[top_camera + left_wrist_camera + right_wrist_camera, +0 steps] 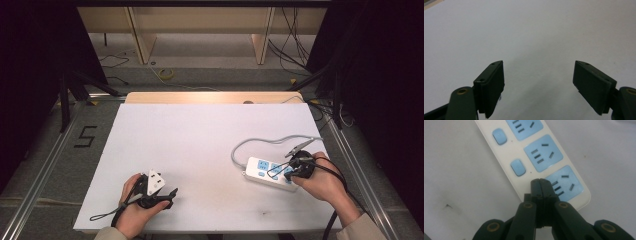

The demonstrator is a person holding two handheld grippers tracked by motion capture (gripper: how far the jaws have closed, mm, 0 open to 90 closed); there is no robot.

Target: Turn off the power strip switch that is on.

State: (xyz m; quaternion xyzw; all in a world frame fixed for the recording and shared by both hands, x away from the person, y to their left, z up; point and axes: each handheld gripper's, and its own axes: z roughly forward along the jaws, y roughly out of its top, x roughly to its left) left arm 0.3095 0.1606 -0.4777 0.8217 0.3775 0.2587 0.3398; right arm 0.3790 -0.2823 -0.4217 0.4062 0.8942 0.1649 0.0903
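Note:
A white power strip (264, 173) with blue sockets lies on the right of the white table (200, 140). Its grey cable (260, 142) loops away behind it. My right gripper (289, 172) is shut with nothing held. In the right gripper view its tips (540, 182) sit over the power strip (506, 155), right beside the end socket (566, 182) and in line with two blue switch buttons (518, 167). My left gripper (172, 194) stays near the table's front left. Its jaws stand wide open over bare table (538, 65).
The table's front edge runs just below both hands. Metal rails (45, 165) flank the table on the floor, and a "5" (85, 136) is marked at the left. Wooden shelving legs (141, 40) and loose cables (295, 45) stand behind the table.

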